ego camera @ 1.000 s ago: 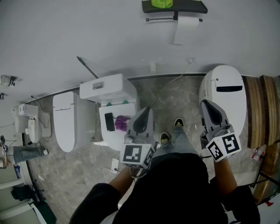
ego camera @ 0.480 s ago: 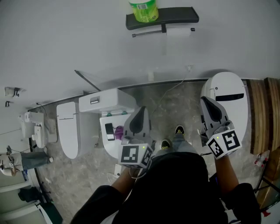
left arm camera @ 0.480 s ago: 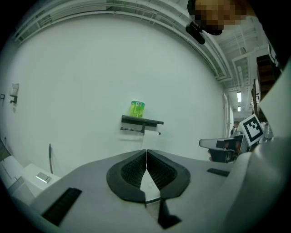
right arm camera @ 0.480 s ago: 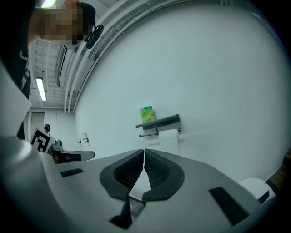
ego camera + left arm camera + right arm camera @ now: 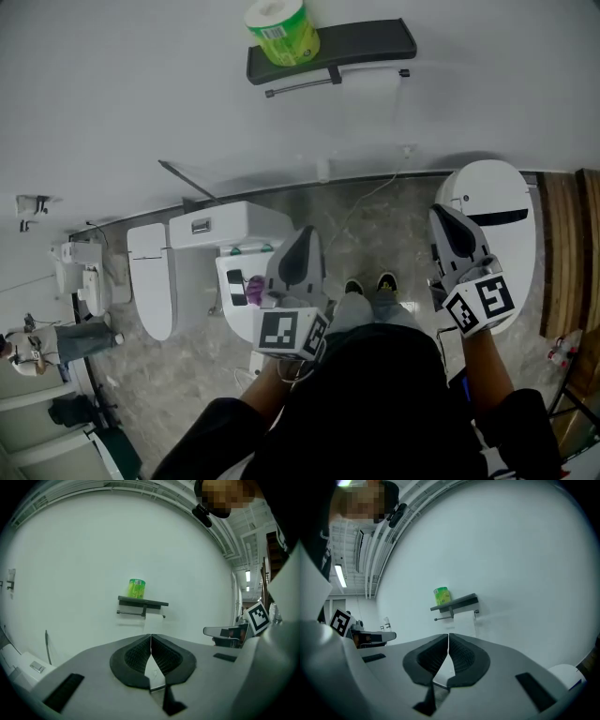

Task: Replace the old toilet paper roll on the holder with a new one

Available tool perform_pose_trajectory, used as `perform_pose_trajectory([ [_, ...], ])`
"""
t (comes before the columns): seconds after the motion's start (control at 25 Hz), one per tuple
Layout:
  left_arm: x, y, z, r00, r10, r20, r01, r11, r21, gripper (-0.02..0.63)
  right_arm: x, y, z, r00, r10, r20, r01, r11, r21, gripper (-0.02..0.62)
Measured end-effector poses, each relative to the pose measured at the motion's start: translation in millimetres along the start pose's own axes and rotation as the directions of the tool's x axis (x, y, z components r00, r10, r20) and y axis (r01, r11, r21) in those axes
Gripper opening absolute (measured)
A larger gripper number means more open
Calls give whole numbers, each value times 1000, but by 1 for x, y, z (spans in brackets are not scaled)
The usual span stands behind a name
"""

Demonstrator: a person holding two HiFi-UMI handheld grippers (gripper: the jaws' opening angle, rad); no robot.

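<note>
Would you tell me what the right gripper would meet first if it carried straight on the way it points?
Probably the old roll hanging under the holder on the white wall; the way there looks free, though depth is unclear.

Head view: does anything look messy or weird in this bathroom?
Yes. A dark, phone-like slab and something purple lie on the middle toilet, an odd place for them. A white cable also trails loose across the floor.
</note>
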State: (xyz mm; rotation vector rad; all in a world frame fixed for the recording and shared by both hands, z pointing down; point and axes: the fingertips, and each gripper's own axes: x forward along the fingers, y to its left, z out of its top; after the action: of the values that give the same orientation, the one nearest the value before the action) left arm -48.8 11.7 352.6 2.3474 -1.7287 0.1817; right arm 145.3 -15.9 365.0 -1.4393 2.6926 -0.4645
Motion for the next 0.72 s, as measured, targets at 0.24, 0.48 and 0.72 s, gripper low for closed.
perform_pose_trajectory([
  [0.24, 14, -1, 6, 1000, -5, 3, 5, 1000, 6, 23, 9, -6, 5, 1000, 8, -1, -8, 1000, -16, 20],
  [0.48, 35, 6, 15, 999, -35, 17, 35, 999, 19, 23, 22, -19, 16, 1000, -18, 8, 18, 998, -55, 20],
  [0.72, 71, 12, 13, 996, -84, 2, 84, 996, 11, 23, 41, -38, 20, 999, -49, -16, 48, 995, -86, 20],
])
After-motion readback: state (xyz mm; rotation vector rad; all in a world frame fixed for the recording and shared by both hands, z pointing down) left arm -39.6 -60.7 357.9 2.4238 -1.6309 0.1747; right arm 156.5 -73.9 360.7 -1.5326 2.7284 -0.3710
